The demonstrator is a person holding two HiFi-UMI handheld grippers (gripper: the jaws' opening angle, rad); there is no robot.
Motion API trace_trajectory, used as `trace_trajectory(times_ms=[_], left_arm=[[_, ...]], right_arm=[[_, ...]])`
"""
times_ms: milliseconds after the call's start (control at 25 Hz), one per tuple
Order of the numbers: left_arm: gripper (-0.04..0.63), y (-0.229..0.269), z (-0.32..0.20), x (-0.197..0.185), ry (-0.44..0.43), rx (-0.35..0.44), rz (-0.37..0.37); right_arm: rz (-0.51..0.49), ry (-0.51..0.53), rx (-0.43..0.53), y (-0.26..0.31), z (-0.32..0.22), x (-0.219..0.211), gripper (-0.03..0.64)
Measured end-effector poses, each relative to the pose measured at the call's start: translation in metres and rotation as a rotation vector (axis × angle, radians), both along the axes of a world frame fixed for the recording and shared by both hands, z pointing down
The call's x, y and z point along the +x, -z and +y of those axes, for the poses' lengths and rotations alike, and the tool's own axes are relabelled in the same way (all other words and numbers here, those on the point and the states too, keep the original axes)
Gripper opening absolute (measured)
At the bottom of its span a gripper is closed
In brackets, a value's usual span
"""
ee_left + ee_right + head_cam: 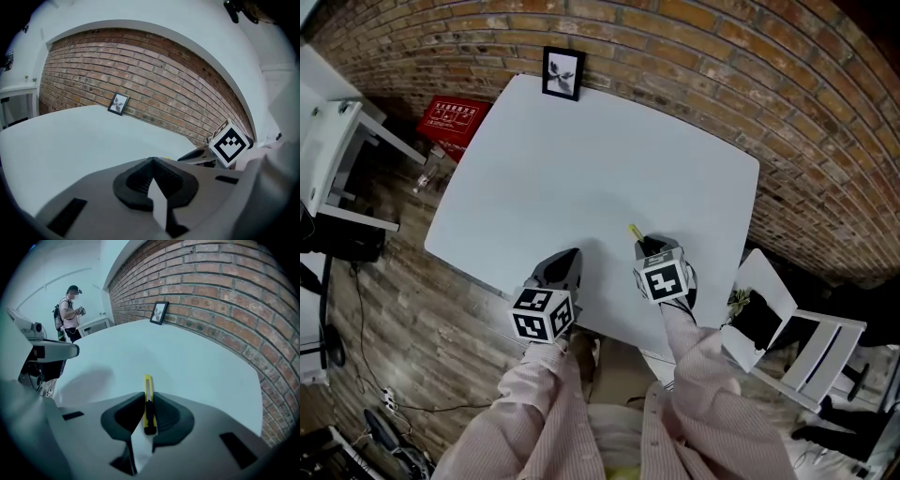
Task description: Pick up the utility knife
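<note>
The utility knife (147,385) is slim and yellow with a black slider. My right gripper (149,404) is shut on it, the pads pinching its rear half while the yellow front end pokes out over the white table (187,362). In the head view the knife's tip (635,231) shows just beyond my right gripper (647,247), near the table's front edge. My left gripper (565,258) rests to its left, shut with nothing between the pads, as the left gripper view (152,161) also shows.
A small framed picture (562,73) leans on the brick wall at the table's far edge. A red box (450,120) lies on the floor to the left, beside white furniture (328,150). A white chair (787,328) stands at the right. A person (70,315) stands far off.
</note>
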State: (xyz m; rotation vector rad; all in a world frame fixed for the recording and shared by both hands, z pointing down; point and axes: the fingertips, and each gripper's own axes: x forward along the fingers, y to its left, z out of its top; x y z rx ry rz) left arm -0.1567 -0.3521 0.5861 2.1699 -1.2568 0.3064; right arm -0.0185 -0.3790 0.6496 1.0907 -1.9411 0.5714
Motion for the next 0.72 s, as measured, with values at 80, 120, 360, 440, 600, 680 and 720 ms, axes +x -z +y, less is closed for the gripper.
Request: trace_trajectory(times_ms=[80, 120, 360, 440, 600, 680, 720], left_arm=[[-0.005, 0.003, 0.001, 0.000, -0.001, 0.006, 0.000], [-0.005, 0.005, 0.001, 0.000, -0.001, 0.011, 0.002], [-0.005, 0.021, 0.001, -0.001, -0.006, 0.056, 0.007], [-0.005, 0.029, 0.000, -0.002, -0.005, 0.074, 0.010], [-0.005, 0.046, -0.003, -0.003, -0.009, 0.120, 0.008], [-0.005, 0.054, -0.004, -0.004, -0.013, 0.146, 0.007], [-0.005, 0.059, -0.005, -0.004, -0.015, 0.159, 0.007]], right_arm=[[-0.018, -0.010, 0.019, 0.002, -0.001, 0.000, 0.060], [-0.031, -0.014, 0.029, 0.004, -0.002, 0.000, 0.058], [-0.117, -0.027, 0.083, 0.033, 0.001, -0.001, 0.060], [-0.155, -0.037, 0.105, 0.045, 0.001, -0.001, 0.058], [-0.230, -0.050, 0.154, 0.069, 0.002, -0.002, 0.058], [-0.262, -0.056, 0.184, 0.081, 0.002, -0.002, 0.060], [-0.281, -0.061, 0.199, 0.087, 0.002, -0.002, 0.058]])
